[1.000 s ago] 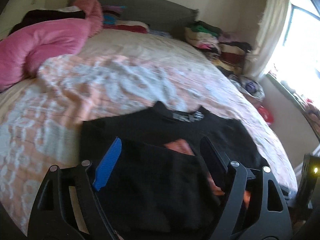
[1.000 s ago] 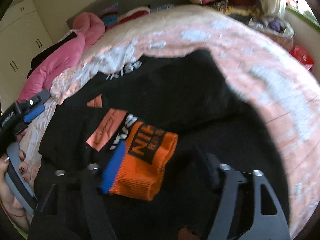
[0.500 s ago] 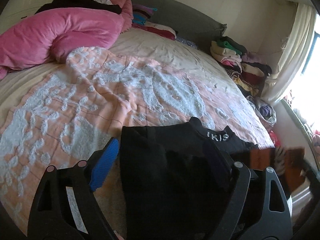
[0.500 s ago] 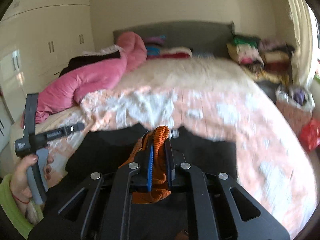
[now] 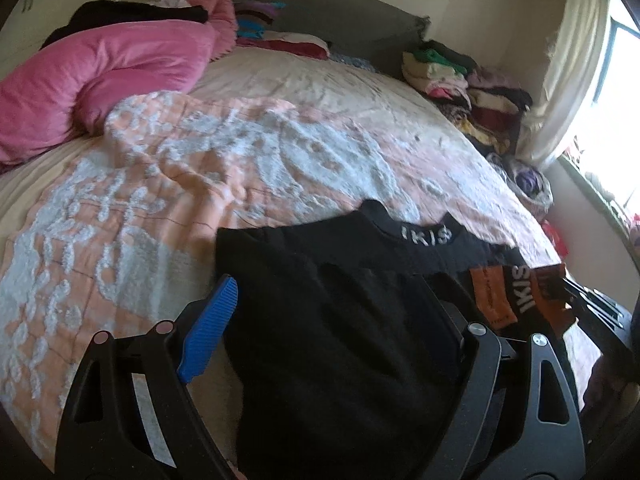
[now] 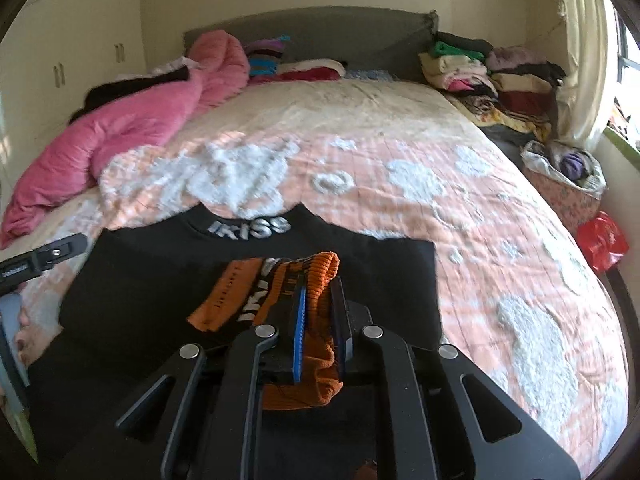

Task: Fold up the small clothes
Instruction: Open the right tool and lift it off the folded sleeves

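**Right grips cuff, left open over top**

Black top lies flat on the near end of the bed, on the peach quilt, collar lettering toward the headboard.

Right hand-held gripper: jaws have just been closing, now clamped on the orange cuff (ribbed knit bulging out at both ends of the pads). Cuff lifted off the top's front, black sleeve trailing left of it.

Left hand-held gripper: jaws spread wide, nothing pinched. It hovers over the top's left side; blue pad just outside the top's left edge, other finger over black cloth.

Pink duvet heaped beyond the top, left. Folded stacks beyond it, right, by the headboard.
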Action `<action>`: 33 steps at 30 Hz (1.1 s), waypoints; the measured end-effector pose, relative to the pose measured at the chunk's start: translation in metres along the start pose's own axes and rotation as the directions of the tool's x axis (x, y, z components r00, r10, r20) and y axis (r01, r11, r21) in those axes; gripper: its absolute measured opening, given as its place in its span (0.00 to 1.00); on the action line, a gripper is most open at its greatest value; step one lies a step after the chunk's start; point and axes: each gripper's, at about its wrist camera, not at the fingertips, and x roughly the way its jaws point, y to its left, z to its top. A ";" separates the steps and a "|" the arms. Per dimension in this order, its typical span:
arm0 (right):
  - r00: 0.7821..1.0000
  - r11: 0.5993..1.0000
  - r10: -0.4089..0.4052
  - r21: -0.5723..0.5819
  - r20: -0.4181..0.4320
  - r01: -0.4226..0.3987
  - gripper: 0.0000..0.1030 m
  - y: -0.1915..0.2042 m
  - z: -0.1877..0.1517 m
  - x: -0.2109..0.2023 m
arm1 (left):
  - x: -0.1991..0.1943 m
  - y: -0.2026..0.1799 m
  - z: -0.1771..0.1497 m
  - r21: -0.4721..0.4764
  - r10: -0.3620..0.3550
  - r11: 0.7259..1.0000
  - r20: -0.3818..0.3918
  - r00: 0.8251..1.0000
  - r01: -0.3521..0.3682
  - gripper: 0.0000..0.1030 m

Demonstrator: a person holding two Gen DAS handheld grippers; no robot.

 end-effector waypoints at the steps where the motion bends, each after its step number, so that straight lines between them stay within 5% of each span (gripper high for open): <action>1: 1.000 1.000 -0.019 0.003 -0.015 0.019 0.14 -0.001 -0.002 0.002 | 0.001 -0.003 -0.002 0.012 0.003 1.000 -0.006 1.000 -0.003 0.76; 3: 0.997 0.997 -0.074 0.007 -0.035 0.074 0.29 -0.002 -0.004 0.004 | 0.003 -0.007 -0.004 0.027 0.001 1.000 -0.018 1.000 -0.001 0.76; 7: 0.998 0.998 -0.063 0.010 -0.027 0.064 0.39 0.001 -0.008 -0.003 | 0.006 -0.015 -0.009 0.052 -0.007 0.999 -0.041 0.999 0.009 0.76; 13: 0.998 0.999 0.027 -0.040 -0.062 -0.030 0.41 0.026 -0.014 -0.008 | 0.007 -0.033 -0.019 0.116 -0.075 0.989 -0.114 0.991 0.088 0.76; 19: 0.978 0.989 0.142 -0.016 -0.153 -0.147 0.41 0.045 -0.023 0.003 | 0.019 -0.042 -0.035 0.145 -0.080 0.983 -0.216 0.973 0.113 0.62; 24: 0.963 0.999 0.037 -0.018 -0.268 -0.044 0.45 0.039 -0.043 0.026 | 0.029 -0.038 -0.045 0.148 -0.059 0.984 -0.270 0.961 0.102 0.62; 31: 0.975 0.998 0.062 0.037 -0.215 -0.055 0.47 0.034 -0.046 0.014 | 0.024 -0.037 -0.045 0.141 -0.066 0.984 -0.266 0.962 0.106 0.62; 33: 0.978 0.996 0.079 0.058 -0.194 -0.069 0.54 0.030 -0.046 0.007 | 0.020 -0.036 -0.044 0.131 -0.077 0.985 -0.257 0.963 0.114 0.62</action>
